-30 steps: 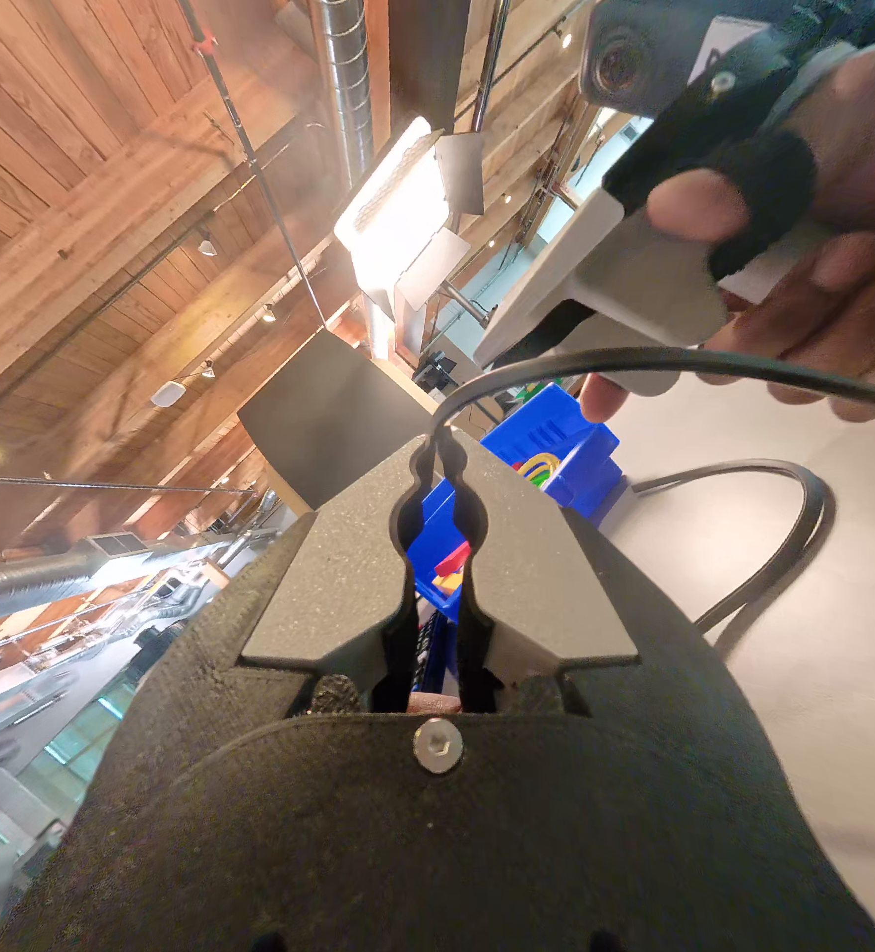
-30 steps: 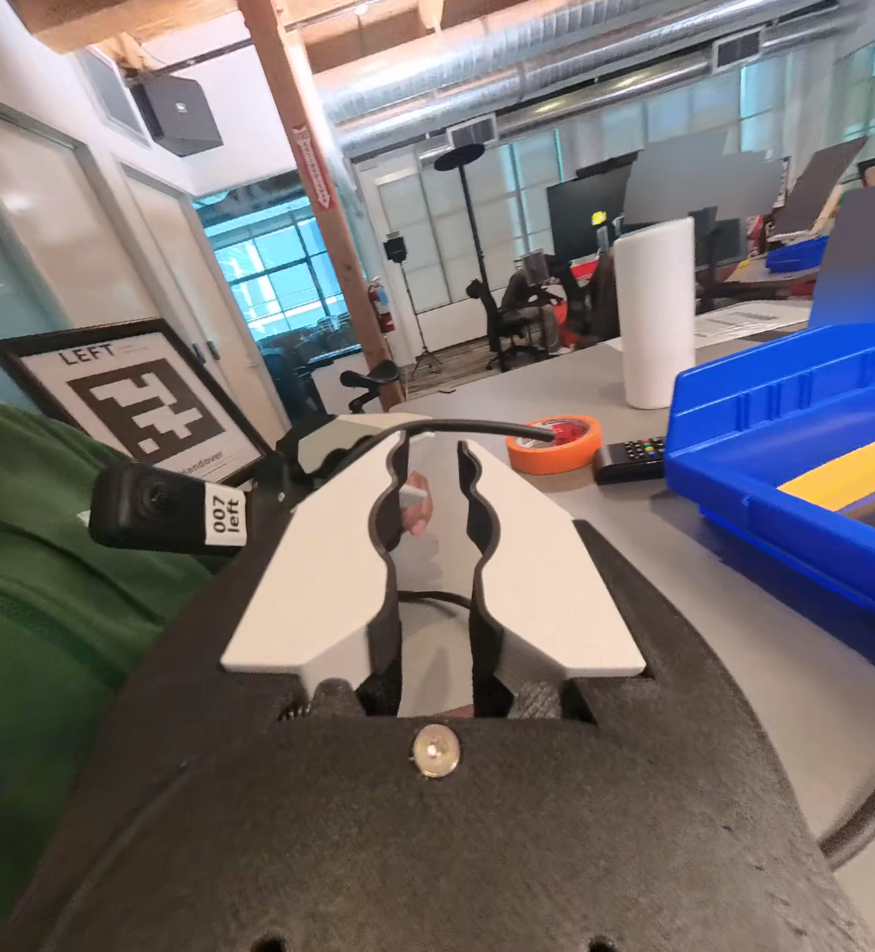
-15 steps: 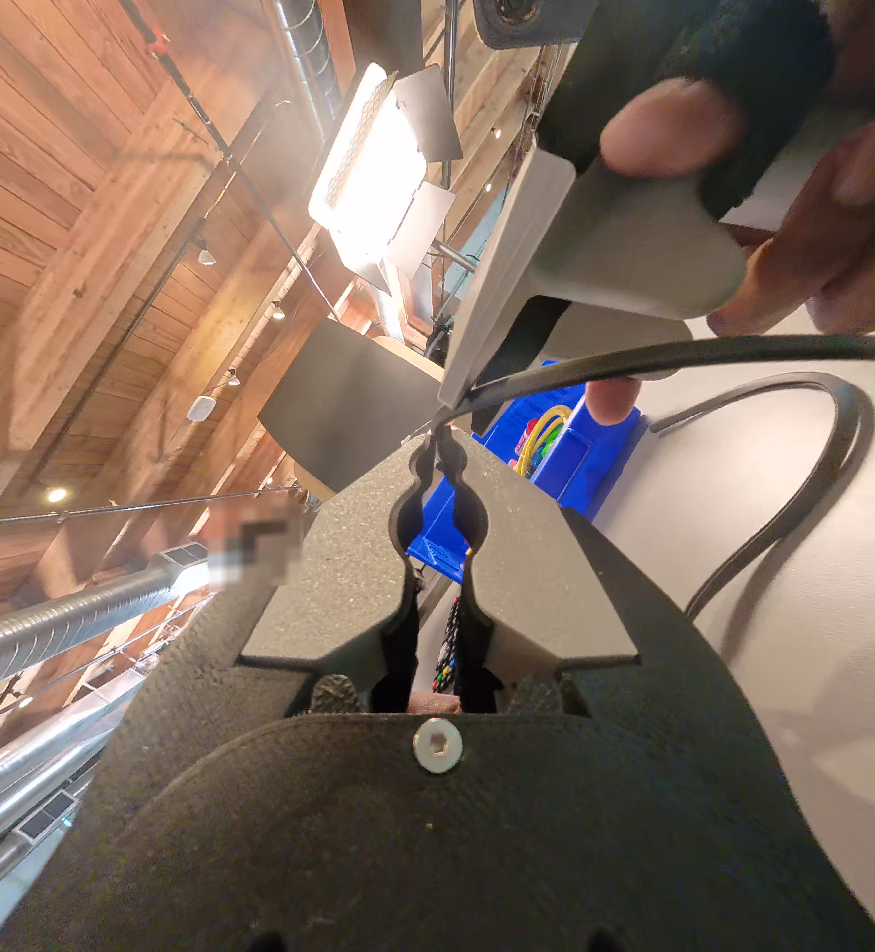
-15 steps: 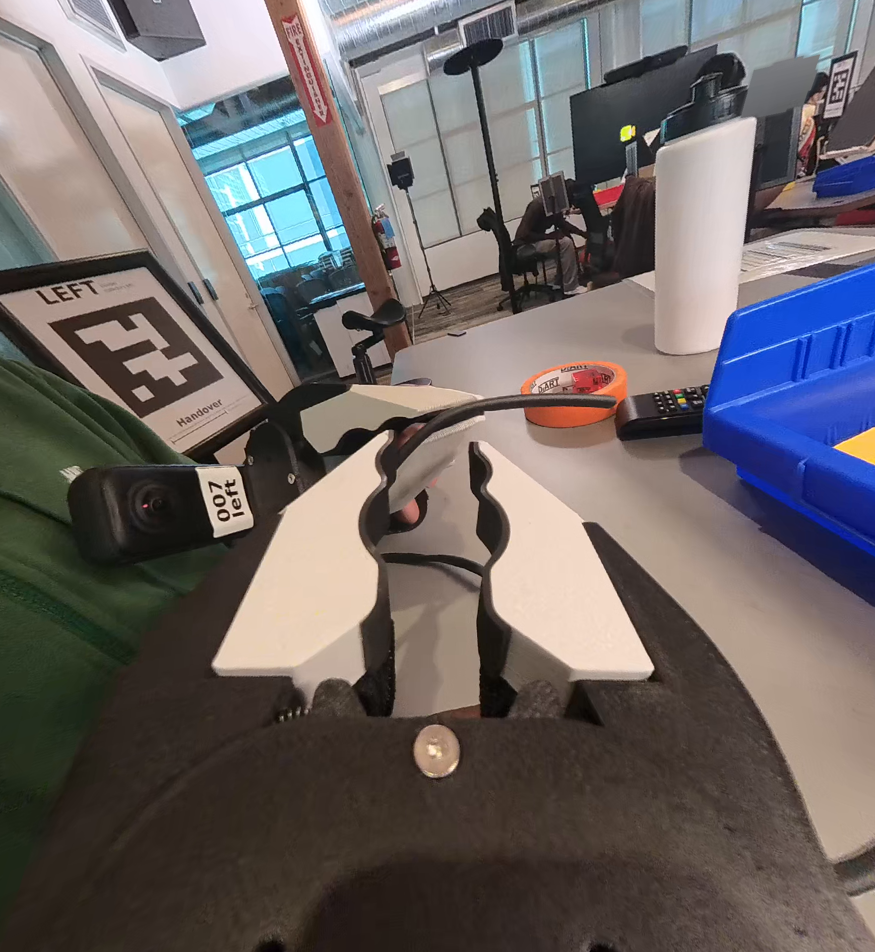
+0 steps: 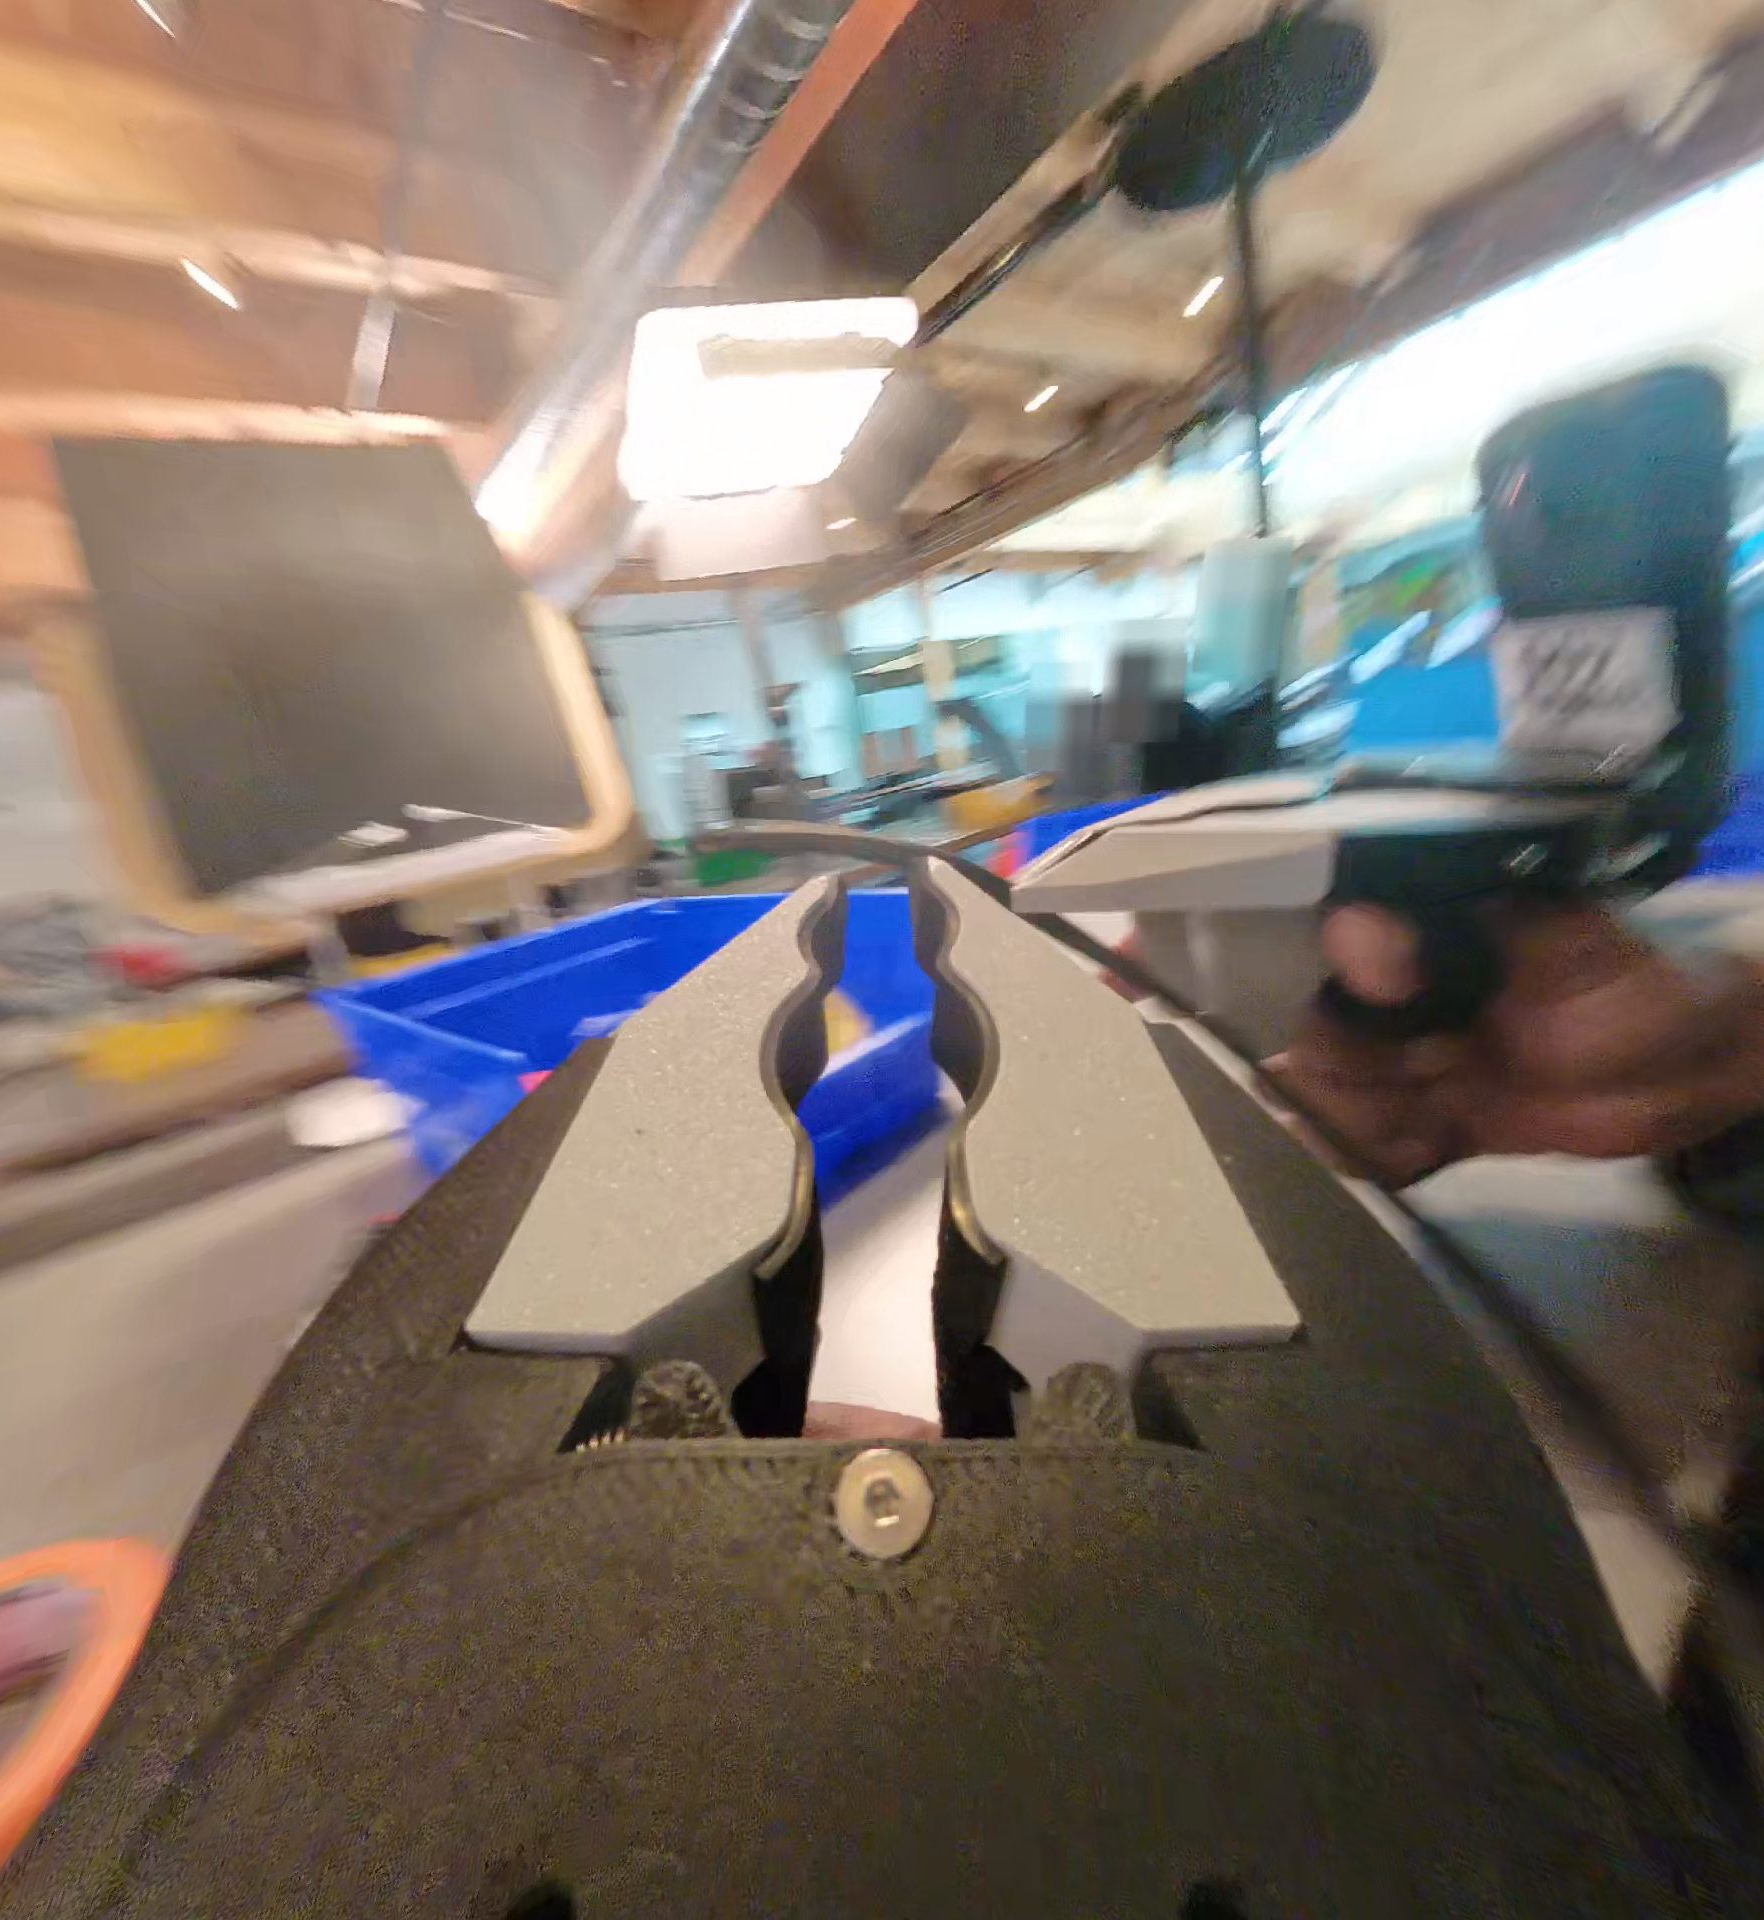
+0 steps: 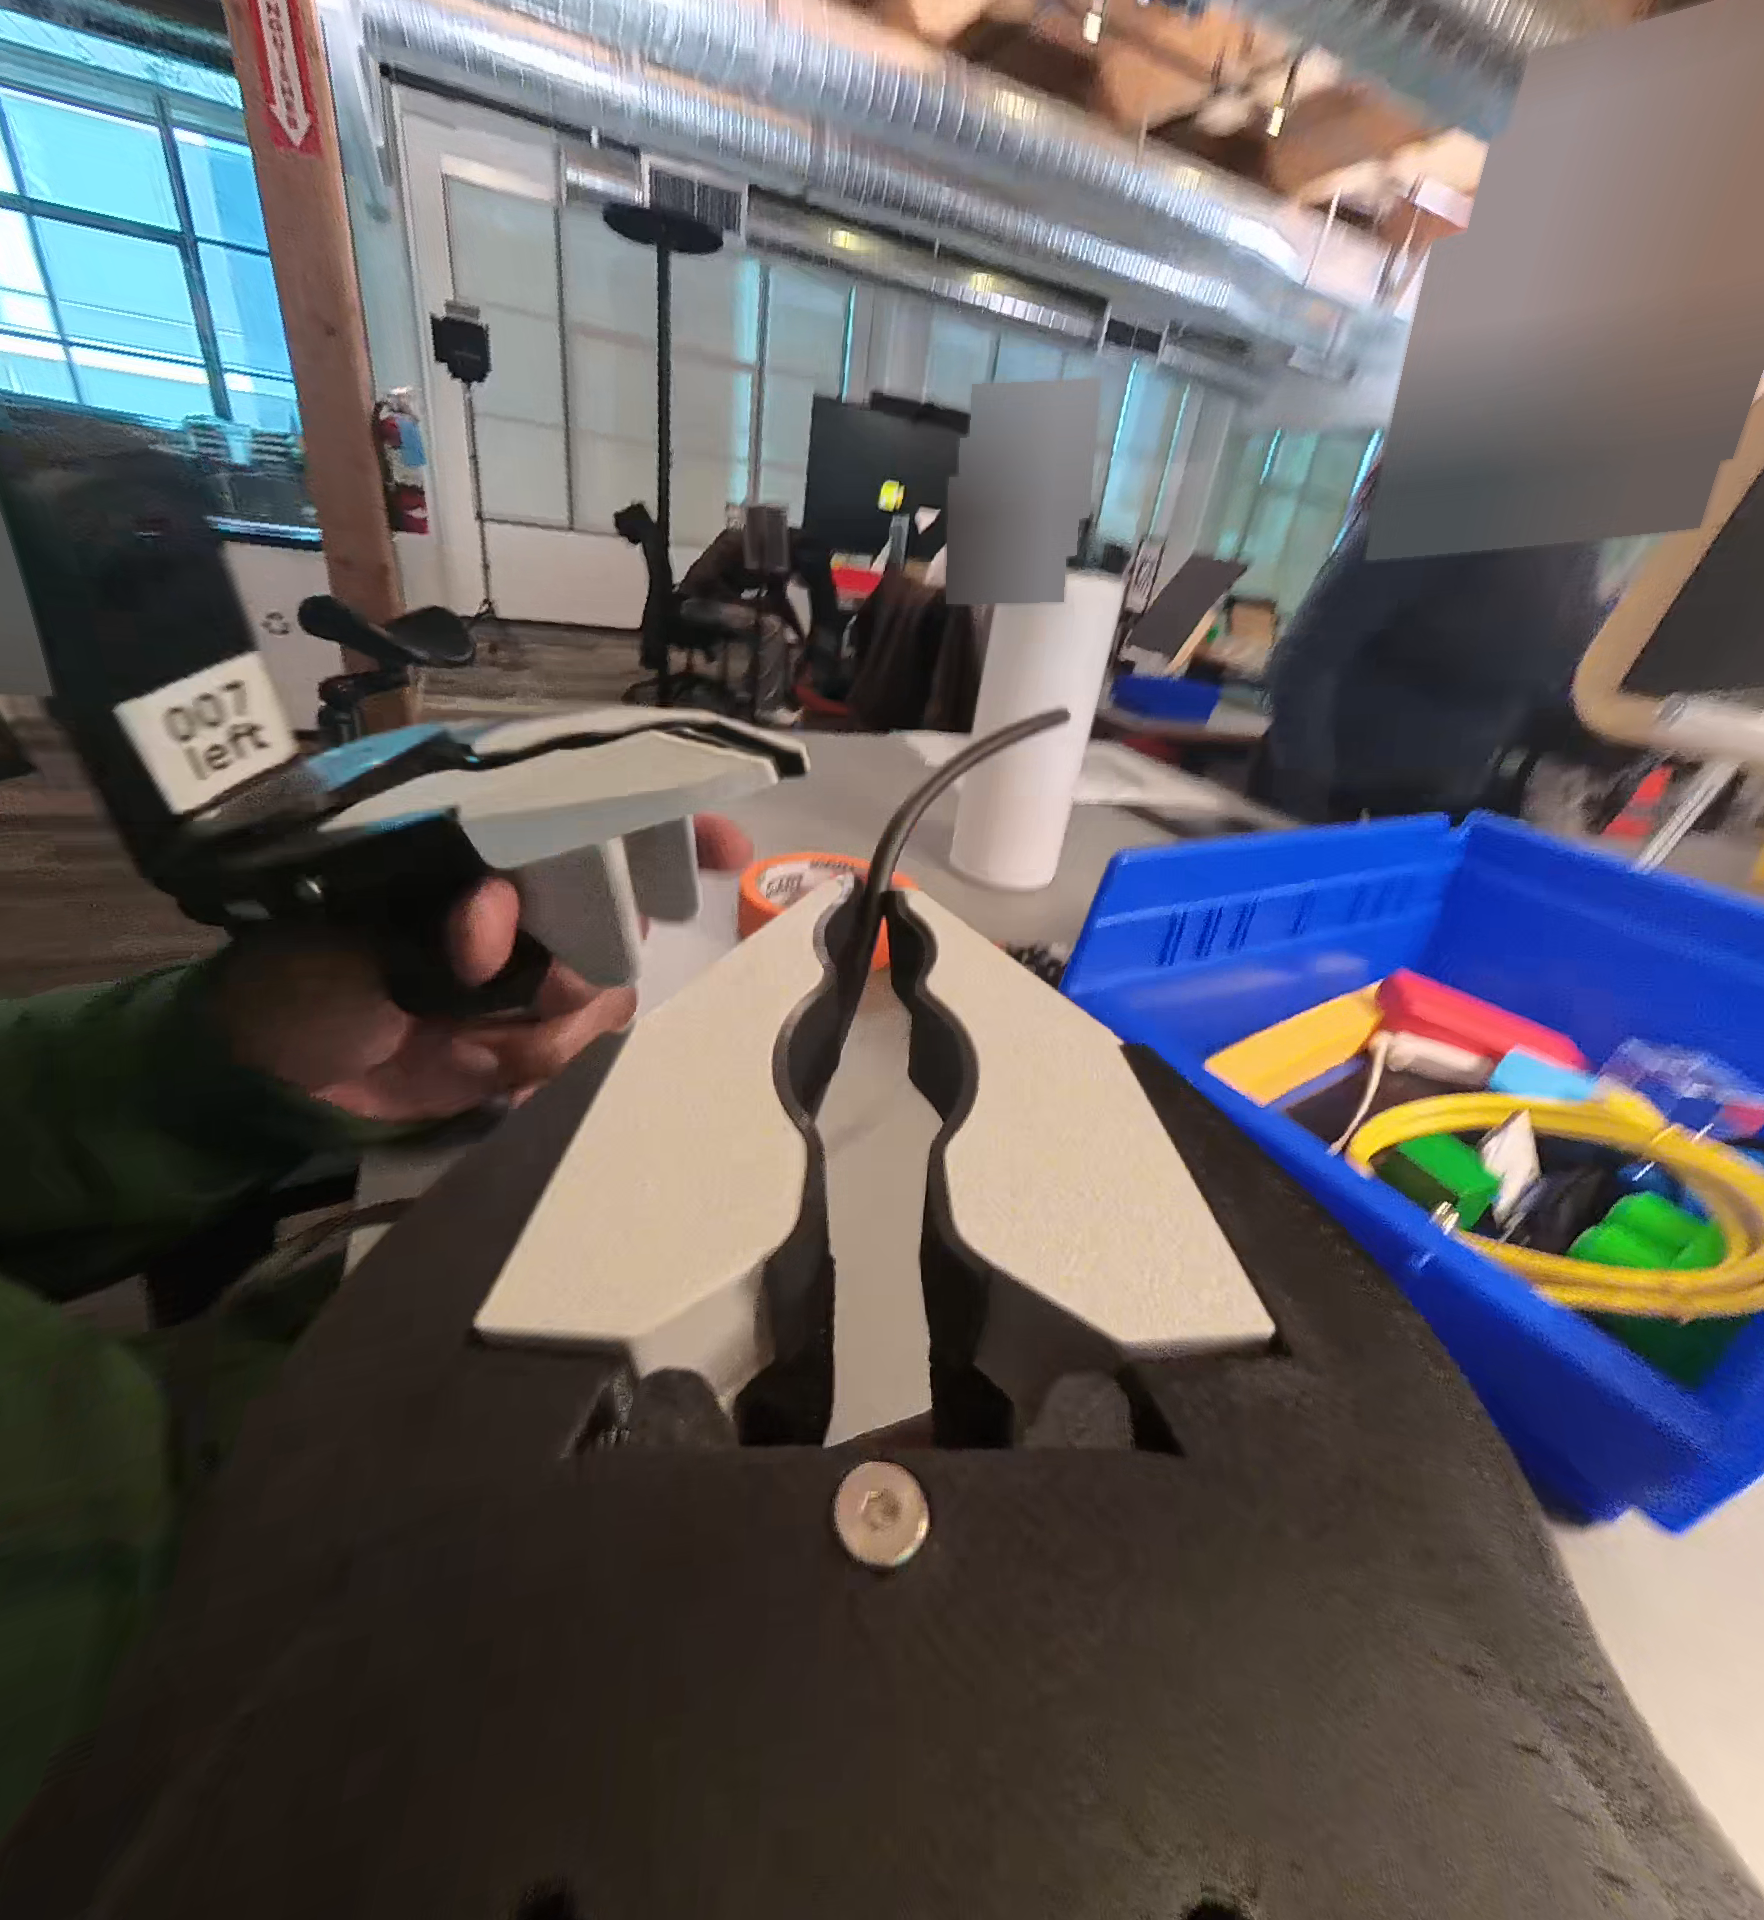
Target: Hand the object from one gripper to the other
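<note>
The object is a thin black cable (image 6: 961,769). My right gripper (image 6: 873,904) is shut on it at the fingertips, and the cable's free end curves up and to the right above them. My left gripper (image 5: 876,894) is open, with a clear gap between its tips and nothing in it. The cable (image 5: 805,836) arcs just behind those tips and runs down to the right. The right gripper (image 5: 1034,883) shows at the right of the left wrist view, held by a hand. The left gripper (image 6: 790,764) shows at the left of the right wrist view, apart from the cable.
A blue bin (image 6: 1273,914) with coloured blocks and a yellow cable (image 6: 1584,1247) stands at the right on the grey table. It also shows in the left wrist view (image 5: 545,987). An orange tape roll (image 6: 784,883) and a white paper roll (image 6: 1023,748) stand behind the grippers.
The left gripper has opened and let go of the cable. The right gripper has closed on it and drawn away to the right. Both views have swung.
</note>
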